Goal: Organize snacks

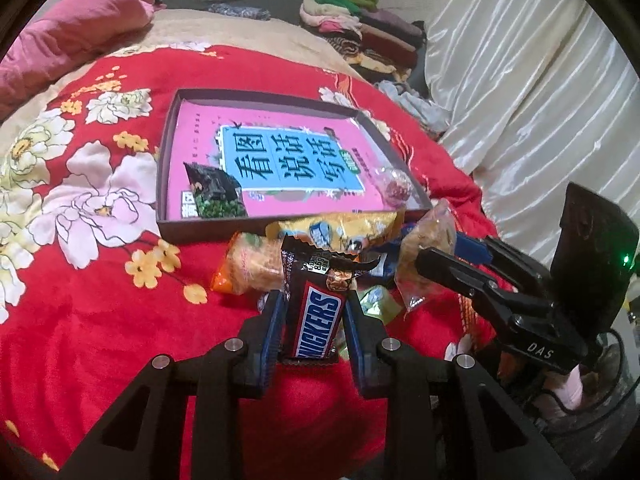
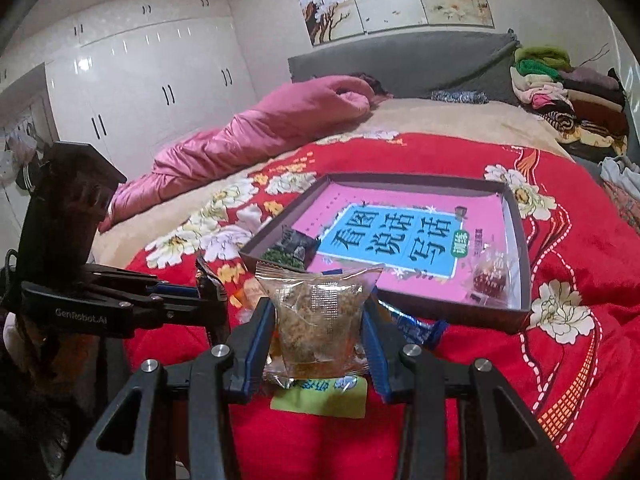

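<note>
My left gripper (image 1: 314,300) is shut on a Snickers bar (image 1: 316,320), which stands upright between the blue pads, lifted off the red floral bedspread (image 1: 100,300). To its right, my right gripper (image 1: 440,252) is shut on a clear packet of brown snack (image 1: 428,240). In the right wrist view that packet (image 2: 316,320) fills the right gripper (image 2: 318,312), and the left gripper (image 2: 208,292) is at the left. Ahead lies a dark shallow tray (image 1: 280,224) lined with a pink book, holding a dark green packet (image 1: 218,194) and a clear-wrapped red candy (image 1: 394,186).
Loose snacks lie between the grippers and the tray (image 2: 452,312): an orange packet (image 1: 248,268), a yellow packet (image 1: 340,230), a green packet (image 2: 320,396) and a blue packet (image 2: 420,330). A pink duvet (image 2: 260,128) and folded clothes (image 2: 568,96) sit at the bed's far end.
</note>
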